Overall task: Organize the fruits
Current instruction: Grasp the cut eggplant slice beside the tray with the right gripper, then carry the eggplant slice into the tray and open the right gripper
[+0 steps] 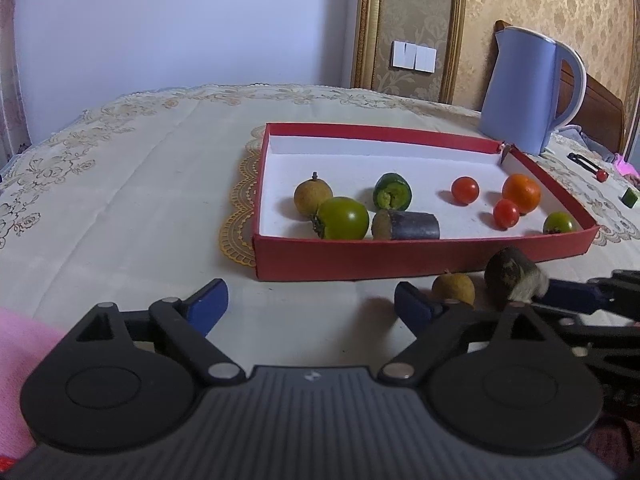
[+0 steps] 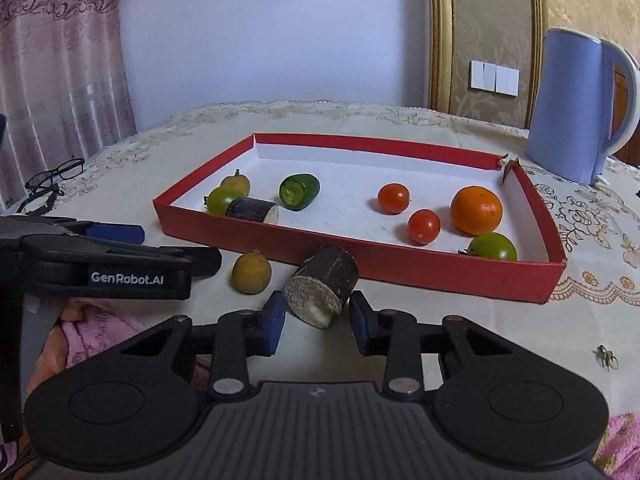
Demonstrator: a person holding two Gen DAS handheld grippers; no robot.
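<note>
Right tool point(image 2: 318, 322) spread around a dark sugarcane piece point(image 2: 322, 290) on the table point(image 2: 400, 312) before a red tray point(image 2: 400, 268); left tool point(image 1: 310, 306) wide, holding nothing

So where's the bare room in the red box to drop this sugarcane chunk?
The red box has bare floor along its far wall and in the middle, between the cucumber piece and the cherry tomatoes. The near left corner is crowded by the sugarcane piece, green tomato and longan; the right end by the orange.
</note>
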